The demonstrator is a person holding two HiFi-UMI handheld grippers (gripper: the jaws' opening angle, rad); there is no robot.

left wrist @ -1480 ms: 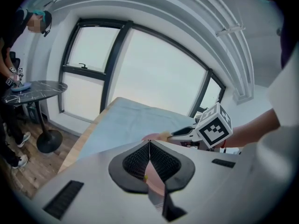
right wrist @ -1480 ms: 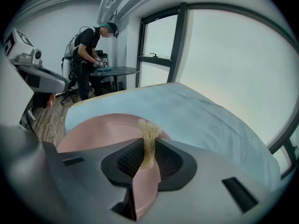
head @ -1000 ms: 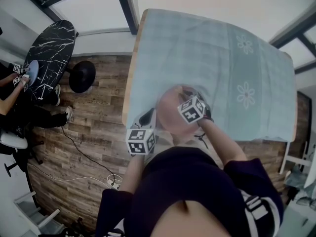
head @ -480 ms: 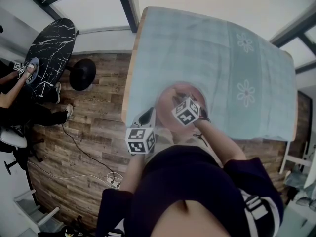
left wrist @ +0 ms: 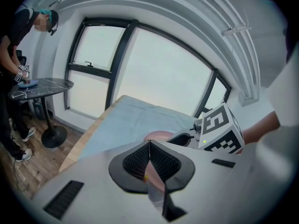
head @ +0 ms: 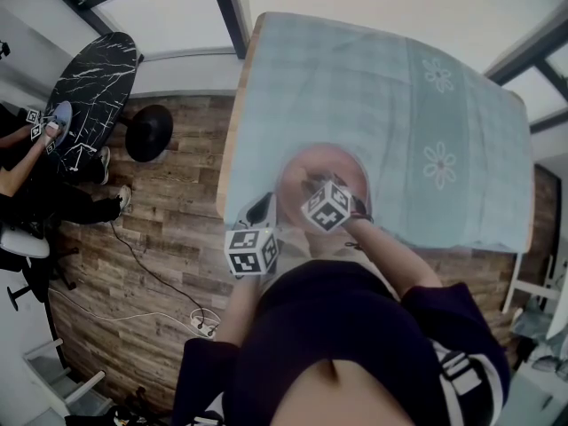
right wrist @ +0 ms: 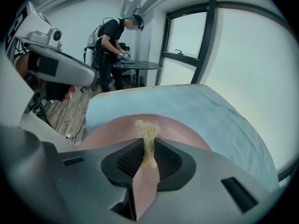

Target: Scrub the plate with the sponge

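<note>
Sponge (right wrist: 147, 127) is pinched between the closed jaws of the right gripper (right wrist: 148, 148), plate (right wrist: 107, 132) lying just ahead, its near rim clamped by the left gripper (left wrist: 149, 160).

Left tool (left wrist: 149, 146): jaws closed on the rim of the plate (left wrist: 158, 135). Right tool (right wrist: 148, 149): jaws closed on the sponge (right wrist: 147, 129). The left forearm (head: 235, 304) and right forearm (head: 395, 260) reach forward, with the tools close together.
</note>
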